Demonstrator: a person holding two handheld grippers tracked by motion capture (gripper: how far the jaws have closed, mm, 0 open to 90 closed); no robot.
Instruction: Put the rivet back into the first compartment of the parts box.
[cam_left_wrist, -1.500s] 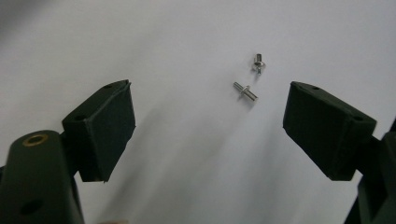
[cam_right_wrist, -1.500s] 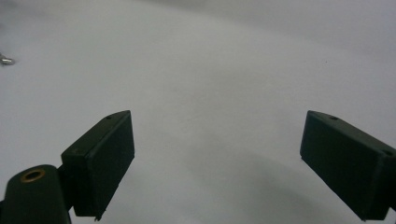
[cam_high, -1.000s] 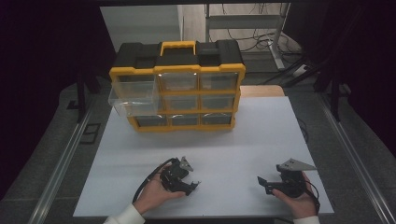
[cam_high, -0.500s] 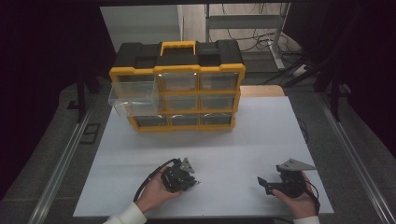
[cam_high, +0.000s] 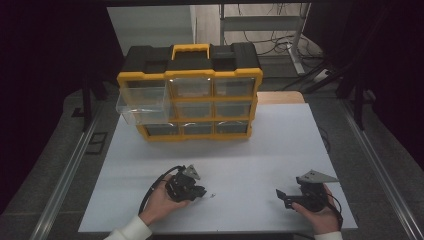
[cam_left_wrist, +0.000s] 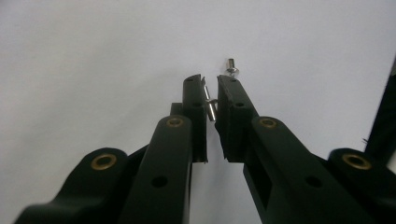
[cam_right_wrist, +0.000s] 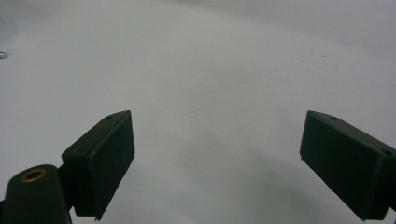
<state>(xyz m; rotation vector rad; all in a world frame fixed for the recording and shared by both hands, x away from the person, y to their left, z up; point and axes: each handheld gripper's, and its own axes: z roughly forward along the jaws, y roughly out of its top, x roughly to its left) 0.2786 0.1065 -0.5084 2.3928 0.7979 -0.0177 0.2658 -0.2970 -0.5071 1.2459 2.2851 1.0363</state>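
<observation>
Pinching a thin pin (cam_left_wrist: 210, 105), left claw (cam_left_wrist: 211, 100) sits beside a screw (cam_left_wrist: 231, 66) (right claw (cam_right_wrist: 219, 163) spread)

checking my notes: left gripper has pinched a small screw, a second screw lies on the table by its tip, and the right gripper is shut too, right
Not quite: the right gripper is open, its jaws standing wide apart over the bare white table in the right gripper view. The rest holds: the left gripper is shut on a small screw, and a second screw lies by its tip.

A drawer cabinet (cam_high: 190, 92) stands at the table's (cam_high: 280, 145) far edge; a screw (cam_high: 212, 195) lies apparently near its front.
</observation>
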